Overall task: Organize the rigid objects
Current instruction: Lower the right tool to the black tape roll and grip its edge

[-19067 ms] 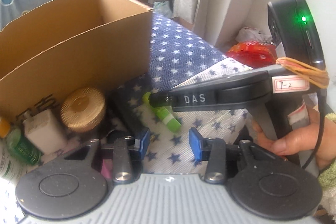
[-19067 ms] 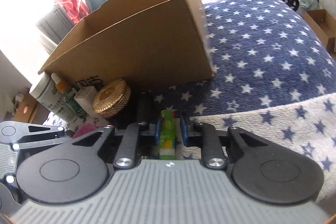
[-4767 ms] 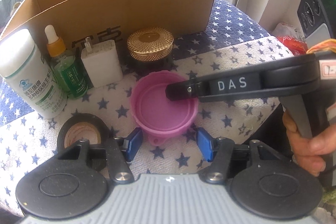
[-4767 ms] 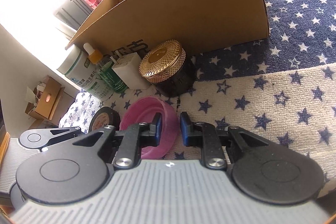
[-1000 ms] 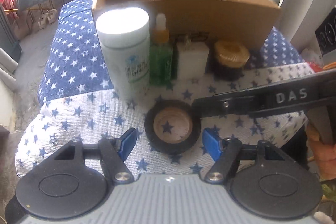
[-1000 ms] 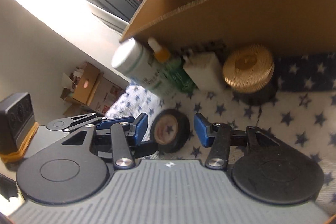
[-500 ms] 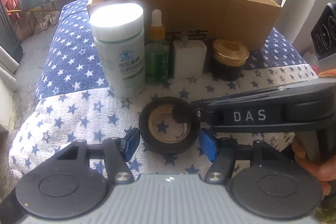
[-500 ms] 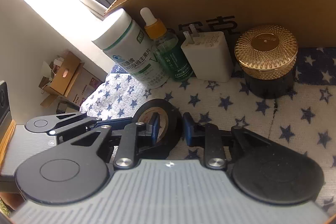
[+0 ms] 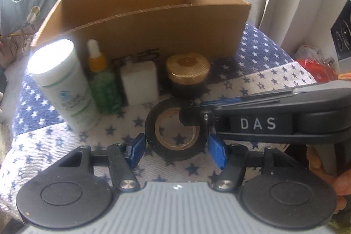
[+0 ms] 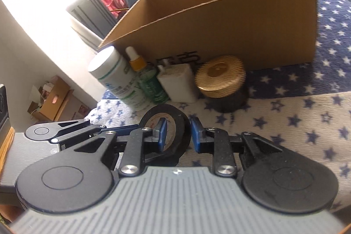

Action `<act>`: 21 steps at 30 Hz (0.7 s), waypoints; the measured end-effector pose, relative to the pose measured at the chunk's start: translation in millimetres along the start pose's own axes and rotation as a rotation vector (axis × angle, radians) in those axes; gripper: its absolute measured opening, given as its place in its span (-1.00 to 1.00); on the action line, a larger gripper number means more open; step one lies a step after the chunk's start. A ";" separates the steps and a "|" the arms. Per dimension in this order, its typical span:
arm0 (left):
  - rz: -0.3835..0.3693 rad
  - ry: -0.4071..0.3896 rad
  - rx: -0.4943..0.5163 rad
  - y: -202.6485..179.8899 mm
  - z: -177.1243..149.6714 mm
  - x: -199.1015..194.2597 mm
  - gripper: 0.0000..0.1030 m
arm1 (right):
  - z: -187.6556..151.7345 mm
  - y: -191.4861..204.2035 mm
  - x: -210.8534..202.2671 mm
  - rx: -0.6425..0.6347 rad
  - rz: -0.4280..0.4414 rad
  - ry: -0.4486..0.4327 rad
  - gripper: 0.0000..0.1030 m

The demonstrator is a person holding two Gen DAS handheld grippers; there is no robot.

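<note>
The right gripper (image 10: 177,132) pinches the tape (image 10: 173,124) wall; the left gripper (image 9: 176,148), spread, straddles it. The thin pinch may slip.

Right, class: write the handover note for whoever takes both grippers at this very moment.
Right gripper: shut on the wall of the black tape roll, one finger inside the ring, one outside.
Left gripper: open, straddling the same roll, pads not pressing.
In a row before the cardboard box: white bottle, green dropper bottle, white charger plug, gold-lidded jar, all upright.
Done: roll gripped. The box's inside is hidden.
Left: probably the roll into the box, then the other four.
</note>
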State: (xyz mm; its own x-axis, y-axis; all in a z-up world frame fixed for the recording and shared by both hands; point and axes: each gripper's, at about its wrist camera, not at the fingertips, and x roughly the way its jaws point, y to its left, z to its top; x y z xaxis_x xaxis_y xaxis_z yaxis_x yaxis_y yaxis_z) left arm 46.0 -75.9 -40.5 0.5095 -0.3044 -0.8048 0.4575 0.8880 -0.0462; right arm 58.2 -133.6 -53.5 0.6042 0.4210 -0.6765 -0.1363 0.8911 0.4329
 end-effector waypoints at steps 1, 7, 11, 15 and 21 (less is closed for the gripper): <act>-0.001 0.008 0.001 -1.5 -0.8 3.0 0.23 | -1.5 -2.7 -0.2 0.003 -0.007 0.001 -0.55; -0.005 0.037 -0.003 -0.5 -2.5 12.3 0.23 | -11.3 -14.1 11.8 0.021 -0.015 0.027 -0.55; -0.015 0.052 -0.009 1.9 0.2 15.3 0.23 | -14.1 -16.2 18.3 0.025 -0.008 0.030 -0.55; -0.016 0.062 -0.001 2.7 2.5 18.1 0.25 | -13.7 -18.3 20.0 0.035 0.002 0.032 -0.56; -0.001 0.073 0.016 -0.5 5.1 24.4 0.28 | -13.9 -17.9 18.5 0.043 0.009 0.030 -0.56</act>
State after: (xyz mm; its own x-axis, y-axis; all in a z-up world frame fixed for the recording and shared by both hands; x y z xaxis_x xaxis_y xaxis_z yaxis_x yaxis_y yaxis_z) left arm 62.0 -85.5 -57.1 0.4552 -0.2787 -0.8456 0.4698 0.8820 -0.0378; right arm 60.9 -139.4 -82.0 0.5791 0.4347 -0.6897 -0.1073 0.8793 0.4641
